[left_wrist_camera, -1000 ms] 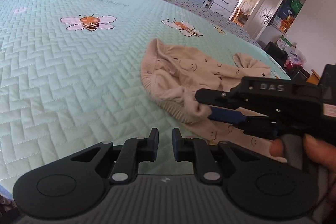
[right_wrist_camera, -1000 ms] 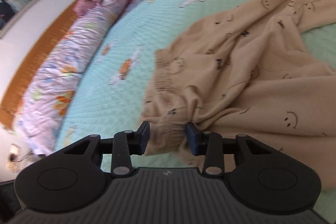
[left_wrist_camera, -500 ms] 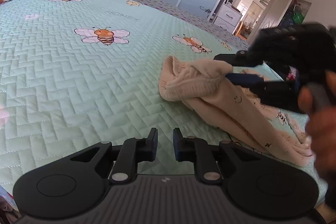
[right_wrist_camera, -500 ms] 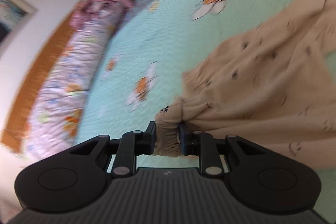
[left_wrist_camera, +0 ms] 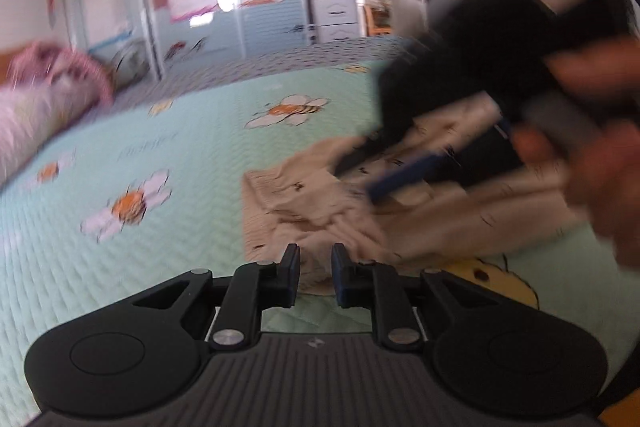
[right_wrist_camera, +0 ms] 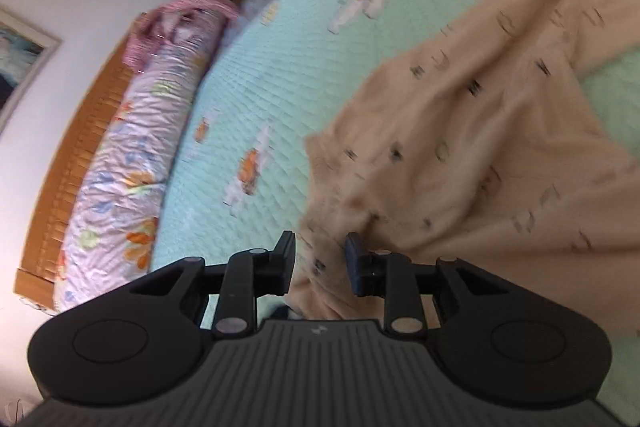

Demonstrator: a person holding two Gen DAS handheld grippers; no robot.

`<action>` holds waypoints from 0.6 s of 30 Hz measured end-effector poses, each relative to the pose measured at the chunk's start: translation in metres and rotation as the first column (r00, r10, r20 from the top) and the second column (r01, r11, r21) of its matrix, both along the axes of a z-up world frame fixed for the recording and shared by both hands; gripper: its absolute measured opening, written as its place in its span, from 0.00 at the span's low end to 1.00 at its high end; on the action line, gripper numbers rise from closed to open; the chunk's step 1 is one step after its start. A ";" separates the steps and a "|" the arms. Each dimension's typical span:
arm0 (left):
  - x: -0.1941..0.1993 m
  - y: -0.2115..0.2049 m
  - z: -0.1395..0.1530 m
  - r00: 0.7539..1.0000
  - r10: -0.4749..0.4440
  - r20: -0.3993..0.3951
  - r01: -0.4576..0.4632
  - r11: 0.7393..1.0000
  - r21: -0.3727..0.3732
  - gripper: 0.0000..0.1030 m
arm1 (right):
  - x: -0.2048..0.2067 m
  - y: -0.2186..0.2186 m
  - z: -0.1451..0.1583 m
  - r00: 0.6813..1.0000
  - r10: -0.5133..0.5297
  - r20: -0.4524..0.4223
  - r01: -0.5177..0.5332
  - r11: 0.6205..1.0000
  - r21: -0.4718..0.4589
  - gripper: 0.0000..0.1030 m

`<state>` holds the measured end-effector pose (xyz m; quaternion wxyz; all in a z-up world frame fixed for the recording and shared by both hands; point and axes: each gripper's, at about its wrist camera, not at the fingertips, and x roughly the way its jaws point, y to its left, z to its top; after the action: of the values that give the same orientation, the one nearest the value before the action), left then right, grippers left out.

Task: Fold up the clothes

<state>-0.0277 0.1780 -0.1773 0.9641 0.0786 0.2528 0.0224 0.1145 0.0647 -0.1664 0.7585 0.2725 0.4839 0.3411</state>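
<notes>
The right gripper [right_wrist_camera: 320, 263] grips a bunched edge of the beige garment [right_wrist_camera: 472, 131] after its jaws have just widened slightly. The left gripper [left_wrist_camera: 316, 275] stands narrowly parted over another edge, pinching nothing clearly. The garment sprawls across the green quilt [right_wrist_camera: 288, 75]; beyond lies a floral bolster [right_wrist_camera: 132, 155].

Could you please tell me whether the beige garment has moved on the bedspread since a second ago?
Yes. The beige garment, pinched by the right gripper, has been dragged toward the floral pillow.
</notes>
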 end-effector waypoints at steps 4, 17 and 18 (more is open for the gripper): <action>-0.007 -0.017 0.001 1.000 -0.019 0.019 0.018 0.999 0.027 0.18 | 0.004 -0.013 0.005 0.999 0.010 0.048 -0.012 0.999 0.037 0.29; 0.040 -0.004 -0.009 0.993 0.055 -0.108 -0.057 0.998 -0.013 0.27 | -0.023 -0.084 -0.039 0.985 0.071 0.156 -0.029 0.966 -0.257 0.00; 0.038 -0.002 -0.005 0.993 0.062 -0.102 -0.065 0.997 -0.030 0.27 | -0.028 -0.091 -0.036 0.981 0.082 0.176 -0.035 0.967 -0.253 0.00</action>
<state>0.0101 0.1764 -0.1823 0.9500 0.0553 0.3040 0.0448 0.0862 -0.0262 -0.2025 0.8179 0.1276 0.4580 0.3240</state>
